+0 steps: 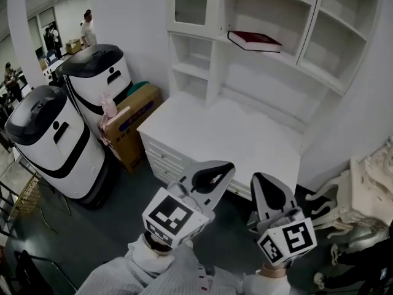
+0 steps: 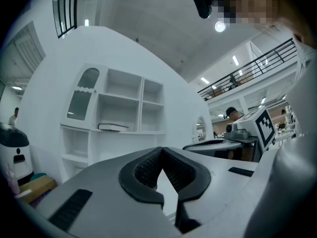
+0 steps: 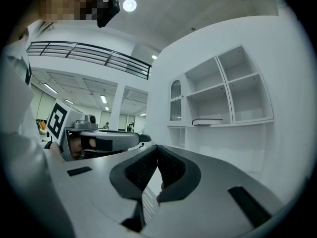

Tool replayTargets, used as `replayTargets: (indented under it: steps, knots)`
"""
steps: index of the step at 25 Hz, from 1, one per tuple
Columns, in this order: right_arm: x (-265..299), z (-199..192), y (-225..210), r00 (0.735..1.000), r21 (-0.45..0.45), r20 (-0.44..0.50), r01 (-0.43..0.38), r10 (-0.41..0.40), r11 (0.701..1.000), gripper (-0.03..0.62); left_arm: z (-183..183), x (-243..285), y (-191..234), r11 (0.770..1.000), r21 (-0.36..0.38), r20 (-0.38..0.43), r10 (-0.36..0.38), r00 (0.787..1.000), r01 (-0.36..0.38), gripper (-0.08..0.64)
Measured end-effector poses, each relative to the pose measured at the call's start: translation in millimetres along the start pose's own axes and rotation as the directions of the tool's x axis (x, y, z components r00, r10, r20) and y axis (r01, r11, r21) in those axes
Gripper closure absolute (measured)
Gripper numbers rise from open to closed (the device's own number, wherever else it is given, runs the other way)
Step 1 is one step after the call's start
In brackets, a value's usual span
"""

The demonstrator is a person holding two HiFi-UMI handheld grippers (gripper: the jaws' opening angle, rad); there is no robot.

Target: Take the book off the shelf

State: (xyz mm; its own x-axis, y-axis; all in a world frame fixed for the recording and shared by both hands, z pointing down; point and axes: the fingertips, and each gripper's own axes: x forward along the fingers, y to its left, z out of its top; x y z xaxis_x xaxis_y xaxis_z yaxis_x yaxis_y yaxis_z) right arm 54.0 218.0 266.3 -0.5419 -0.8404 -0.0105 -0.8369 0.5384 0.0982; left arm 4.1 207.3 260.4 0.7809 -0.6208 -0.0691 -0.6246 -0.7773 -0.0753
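A dark red book lies flat on the middle board of the white shelf unit, above a white desk top. Both grippers are held low in front of the desk's near edge, well short of the book. My left gripper is shut with nothing between its jaws, and so is my right gripper beside it. In the left gripper view the book shows far beyond the shut jaw tips. The right gripper view also has the book in the distance past the closed tips.
Two white-and-black rounded machines stand left of the desk, with a cardboard box between them and the desk. A white ornate chair sits at the right. People stand far off at the back left.
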Motion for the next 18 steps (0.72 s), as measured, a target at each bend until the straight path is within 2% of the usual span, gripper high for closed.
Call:
replayTargets:
  steps: [9,18]
  knots:
    - [76,1,-16,0.998,-0.003,0.023,0.058,-0.058,0.998,0.578,-7,6,87,1.0,0.028,0.004,-0.001,1.0,0.001,0.548]
    - [111,-17,-33,0.994,0.011,-0.032,0.102,-0.102,0.995,0.578,-31,11,132,1.0,-0.024,-0.027,0.008,1.0,-0.009,0.548]
